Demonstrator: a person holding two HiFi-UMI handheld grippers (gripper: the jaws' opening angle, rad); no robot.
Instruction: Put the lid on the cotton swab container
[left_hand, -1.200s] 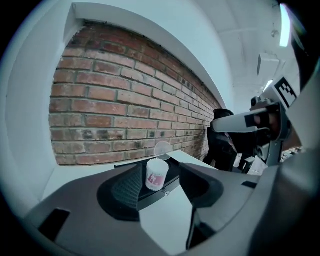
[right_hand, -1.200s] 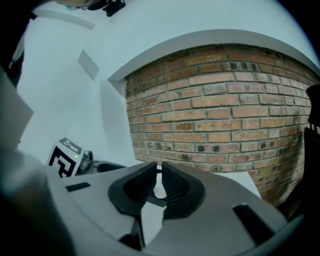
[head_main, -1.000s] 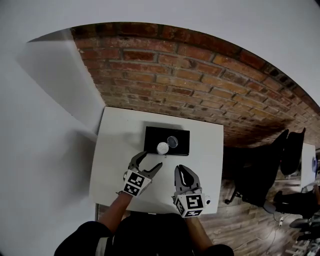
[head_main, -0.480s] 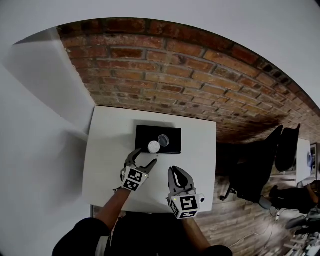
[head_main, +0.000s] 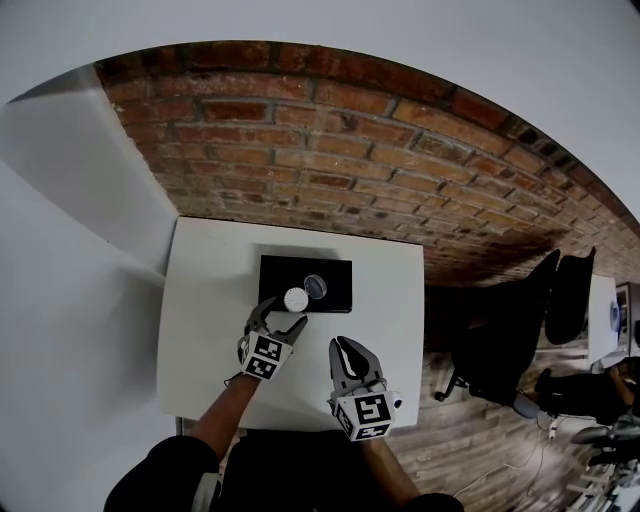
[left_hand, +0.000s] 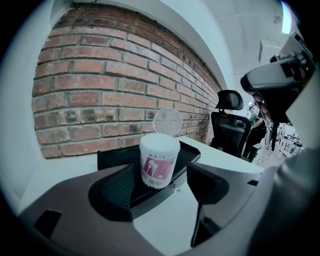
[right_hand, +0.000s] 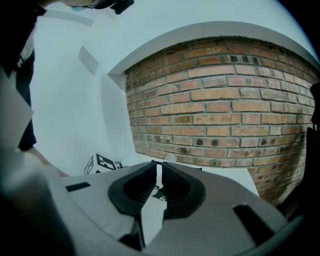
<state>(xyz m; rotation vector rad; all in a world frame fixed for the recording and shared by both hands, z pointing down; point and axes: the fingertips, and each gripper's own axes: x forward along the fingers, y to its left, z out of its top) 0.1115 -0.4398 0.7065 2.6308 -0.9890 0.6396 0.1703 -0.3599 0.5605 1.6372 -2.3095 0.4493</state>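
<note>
Left gripper is wide open, its ribbed black pads either side of the stubby round cotton swab container but not touching it. The tub stands on a flat black tray, with the clear disc lid right behind it. Right gripper is clamped shut and empty over the smooth white table.

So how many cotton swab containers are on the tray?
1. The cotton swab container stands uncovered at the near edge of the black tray, just ahead of the open left gripper; its clear lid sits beside it. Nothing on the tray seems hidden.
</note>
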